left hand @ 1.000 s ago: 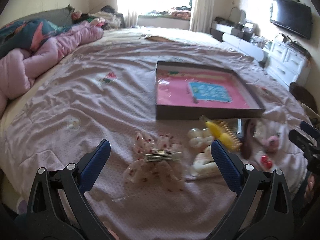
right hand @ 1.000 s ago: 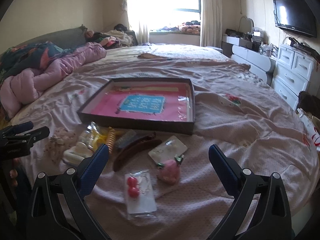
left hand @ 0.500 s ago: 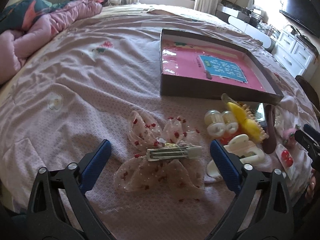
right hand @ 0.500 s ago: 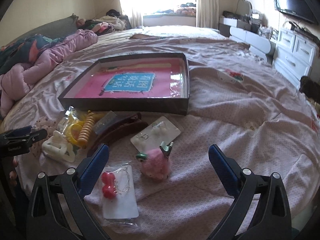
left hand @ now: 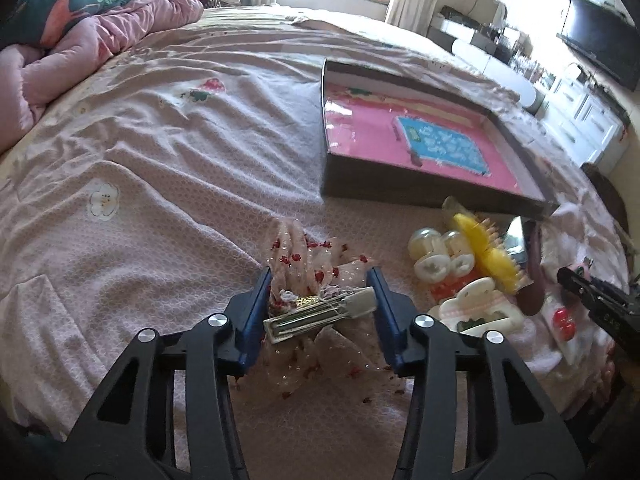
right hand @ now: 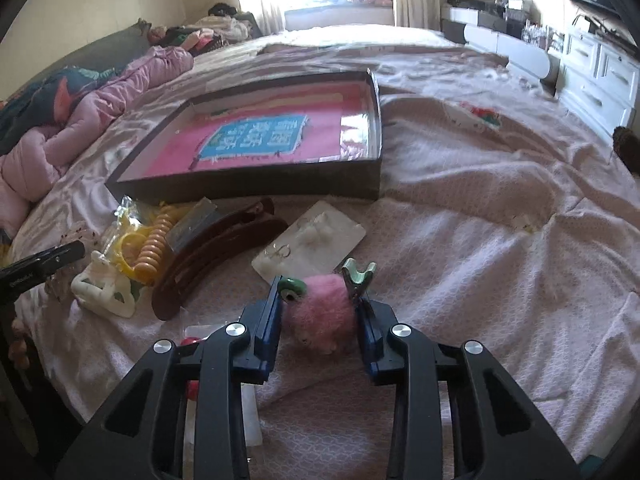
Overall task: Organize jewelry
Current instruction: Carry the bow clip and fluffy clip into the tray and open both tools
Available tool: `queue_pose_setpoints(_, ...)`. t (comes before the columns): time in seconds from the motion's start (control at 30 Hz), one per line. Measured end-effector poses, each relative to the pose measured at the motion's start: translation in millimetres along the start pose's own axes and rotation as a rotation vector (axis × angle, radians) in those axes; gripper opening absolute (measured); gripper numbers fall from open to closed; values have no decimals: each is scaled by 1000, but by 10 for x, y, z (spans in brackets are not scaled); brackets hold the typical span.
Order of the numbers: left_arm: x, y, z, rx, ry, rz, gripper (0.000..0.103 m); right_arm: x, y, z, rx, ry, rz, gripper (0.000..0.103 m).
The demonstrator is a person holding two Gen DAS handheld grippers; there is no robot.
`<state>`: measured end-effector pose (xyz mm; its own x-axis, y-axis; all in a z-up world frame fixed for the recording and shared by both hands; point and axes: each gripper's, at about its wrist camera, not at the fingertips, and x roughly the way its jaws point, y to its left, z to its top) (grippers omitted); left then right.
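Your left gripper (left hand: 320, 300) has matt black plastic arms with blue ribbed pads. Between them you see a sheer gauzy hair bow (left hand: 304, 264) on a brushed metal clip (left hand: 320, 314). The bedspread (left hand: 160, 160) is matt, finely textured pink cloth. Your right gripper (right hand: 318, 316) flanks a fuzzy pink hair clip (right hand: 320, 312). The box (right hand: 260, 184) has matt dark walls and a glossy pink floor. The brown hair claw (right hand: 208, 256) looks like smooth, shiny plastic.

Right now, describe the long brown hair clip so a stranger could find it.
On the bed, find the shallow dark box with a pink floor. Just before its near wall lies the brown hair clip, beside a yellow spiral hair tie: the only long, curved, dark brown piece.
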<state>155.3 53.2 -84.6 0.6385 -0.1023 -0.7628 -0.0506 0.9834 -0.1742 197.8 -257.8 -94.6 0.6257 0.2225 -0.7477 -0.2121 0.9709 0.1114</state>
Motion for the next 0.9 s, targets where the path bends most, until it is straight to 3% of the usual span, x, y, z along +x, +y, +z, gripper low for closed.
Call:
queue_pose_setpoints(0.33,-393,-317,47,52,-99,-85,37,-268,-150,31,34,-95,17,31)
queue_pose_setpoints(0.9,-281,-824,491,118,-147,-166,37,-612,-234,306,48,-205,40,31)
